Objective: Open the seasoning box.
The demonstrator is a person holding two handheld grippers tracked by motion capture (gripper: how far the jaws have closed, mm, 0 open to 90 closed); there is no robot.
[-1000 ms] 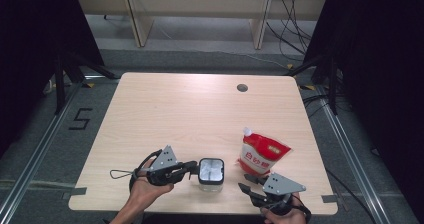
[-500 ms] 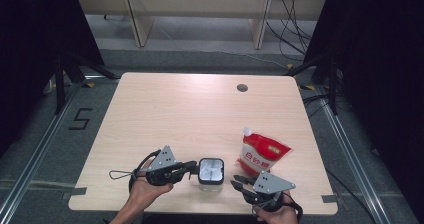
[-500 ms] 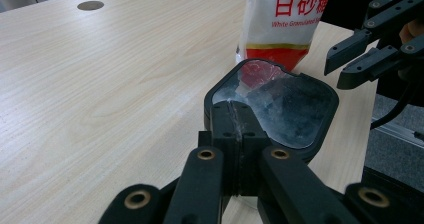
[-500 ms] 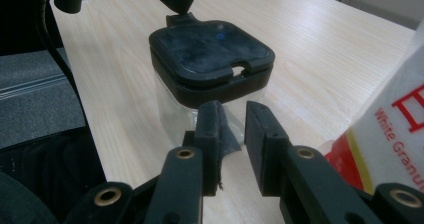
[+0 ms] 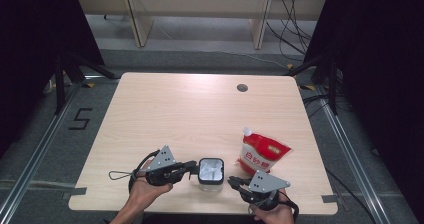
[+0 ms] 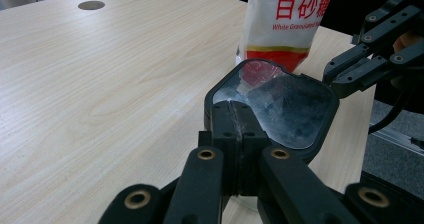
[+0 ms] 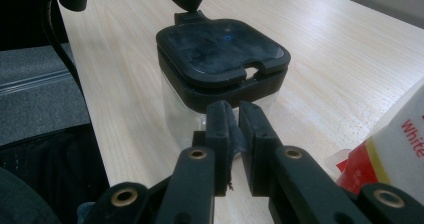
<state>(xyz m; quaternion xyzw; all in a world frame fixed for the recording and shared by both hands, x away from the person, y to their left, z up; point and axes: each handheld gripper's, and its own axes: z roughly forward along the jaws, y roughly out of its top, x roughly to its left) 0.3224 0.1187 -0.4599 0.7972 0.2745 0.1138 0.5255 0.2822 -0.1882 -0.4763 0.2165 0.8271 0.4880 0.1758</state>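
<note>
Pale wood grain covers the rectangular tabletop (image 5: 165,119), and near its six-o'clock edge stands a small clear plastic container with a black square lid (image 5: 210,172). The left gripper (image 5: 192,167), held in the person's left hand (image 5: 145,190), lies at nine o'clock of the container, and its black jaws are pressed together on the near rim of the lid. In the left gripper view those jaws meet with no gap at the edge of the lid (image 6: 272,109), whose glossy top reflects the red and white of the pouch behind it.

The right gripper (image 5: 234,182) sits at four o'clock of the container, just beside its clear wall, with the right hand (image 5: 272,215) under the grey three-cornered plate. Its jaws have just been closing; in the right gripper view they stand nearly together with only a thin slit between them and nothing held in it, their tips right at the container's clear body (image 7: 185,114) below the black lid. Whether the tips touch the wall I cannot tell.

A red and white pouch of white granulated sugar with a white screw cap (image 5: 261,154) lies at two o'clock of the container, near it but apart. A small round dark grommet (image 5: 242,88) sits far off toward twelve o'clock.
</note>
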